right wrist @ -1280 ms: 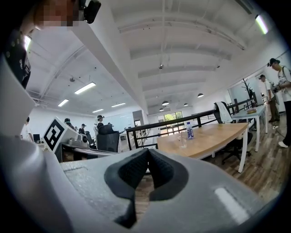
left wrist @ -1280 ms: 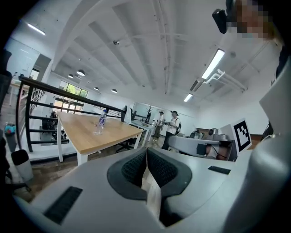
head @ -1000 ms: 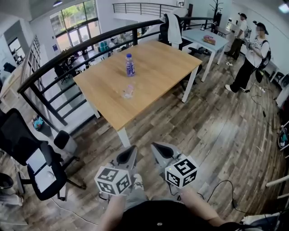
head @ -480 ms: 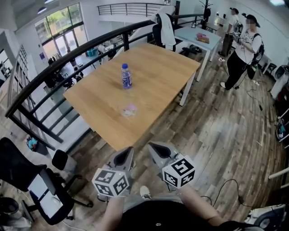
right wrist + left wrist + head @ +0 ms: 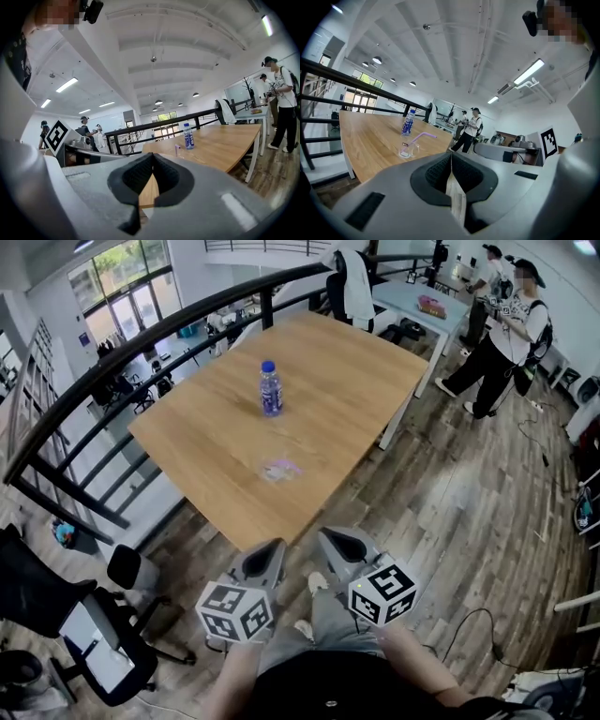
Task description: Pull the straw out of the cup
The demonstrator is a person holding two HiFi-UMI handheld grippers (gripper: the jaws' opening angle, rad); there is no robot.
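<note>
evidently approach step only: left gripper [image 5: 270,557] and right gripper [image 5: 336,545] closed, empty, well apart from the cup [image 5: 407,150] with its straw [image 5: 423,136] on the table [image 5: 365,136]; next, to reach in and part jaws around the straw.

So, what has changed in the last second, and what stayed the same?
The person has walked closer to the light wooden table; it now looks nearer in the head view. The left gripper and right gripper took hold of nothing: both remain shut and empty, side by side. The clear plastic cup with its purple straw and the small blue-capped water bottle stayed in place on the table.
</note>
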